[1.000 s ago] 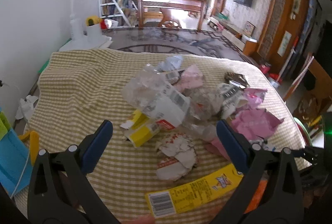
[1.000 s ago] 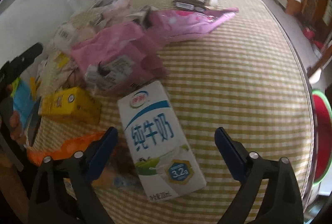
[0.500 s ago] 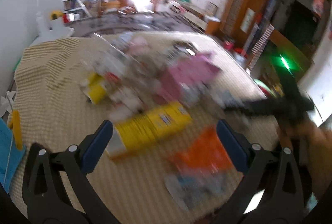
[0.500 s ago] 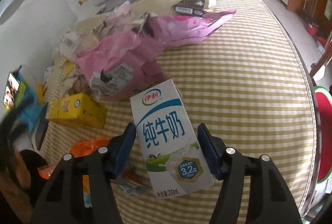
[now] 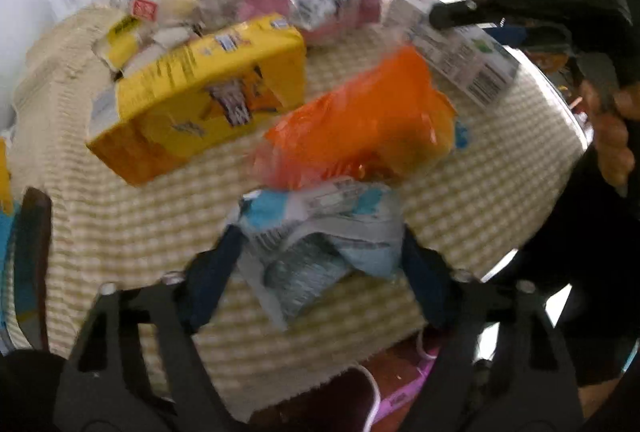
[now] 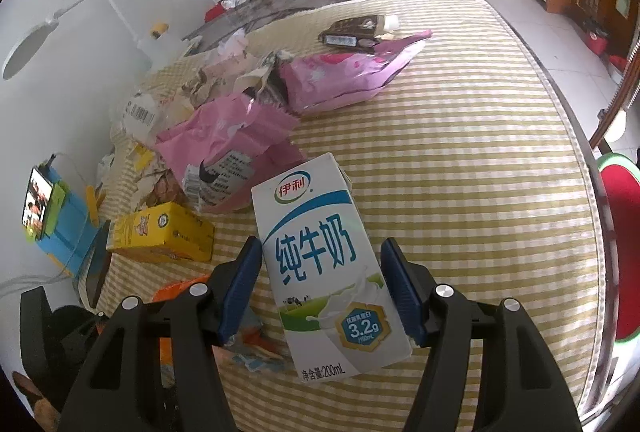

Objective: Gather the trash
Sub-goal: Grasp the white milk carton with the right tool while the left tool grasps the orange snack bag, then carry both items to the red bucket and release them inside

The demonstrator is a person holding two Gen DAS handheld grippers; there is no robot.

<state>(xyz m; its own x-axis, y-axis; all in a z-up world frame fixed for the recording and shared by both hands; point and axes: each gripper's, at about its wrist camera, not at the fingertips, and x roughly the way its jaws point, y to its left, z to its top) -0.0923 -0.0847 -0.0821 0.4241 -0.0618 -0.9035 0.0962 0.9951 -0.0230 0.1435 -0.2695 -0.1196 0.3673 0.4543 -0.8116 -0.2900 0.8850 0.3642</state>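
Note:
My left gripper point(image 5: 320, 264) points down at the table's near edge. Its jaws are closing, and a crumpled blue and white wrapper point(image 5: 320, 232) fills the gap, both pads touching its sides. An orange wrapper point(image 5: 360, 124) lies just beyond it, and a yellow carton point(image 5: 192, 92) to the left. My right gripper point(image 6: 322, 288) is shut on a white and blue milk carton point(image 6: 316, 252), pads against its two long sides. In the left wrist view that milk carton point(image 5: 468, 64) sits at the upper right under the black right gripper point(image 5: 520, 4).
A yellow checked cloth point(image 6: 460, 152) covers the table. Pink bags point(image 6: 224, 136), torn paper and clear plastic are heaped at the back left, with a dark wrapper point(image 6: 356, 30) far back. A phone on a blue stand point(image 6: 38, 200) is at the left edge. A person's hand point(image 5: 612, 136) grips the right tool.
My left gripper swung right and down from the paper heap to the orange and blue-white wrappers, and its jaws narrowed around the blue-white one. My right gripper closed on the milk carton and keeps it.

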